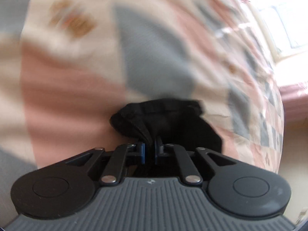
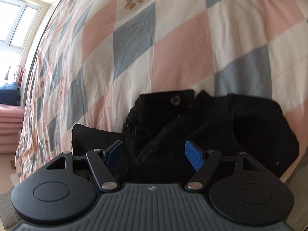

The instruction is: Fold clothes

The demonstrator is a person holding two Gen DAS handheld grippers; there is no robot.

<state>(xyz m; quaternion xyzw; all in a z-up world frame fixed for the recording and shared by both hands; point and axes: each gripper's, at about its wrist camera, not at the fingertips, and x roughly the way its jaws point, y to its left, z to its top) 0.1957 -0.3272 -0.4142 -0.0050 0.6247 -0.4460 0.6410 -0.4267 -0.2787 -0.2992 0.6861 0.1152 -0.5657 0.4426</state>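
Two grippers work one black garment (image 2: 192, 127) lying on a checked quilt (image 2: 173, 48) of pink, white and grey-blue squares.

Left gripper (image 1: 149, 148): jaws together, clamped on a bunched fold of the black cloth. The left wrist view is blurred. Risk: the pinch looks narrow and takes only an edge, so a sideways tug could pull the cloth free, or drag the whole heap and the quilt with it.

Right gripper (image 2: 154, 152): jaws apart, blue pads (image 2: 194, 155) on either side of a raised ridge of cloth, not pressing it. Risk: closing here could catch several layers at once and lock in a crooked fold.

Garment condition: crumpled, not flat. A waistband with a metal button (image 2: 174, 100) lies uppermost, suggesting trousers; thick, dark folds hide the seams.
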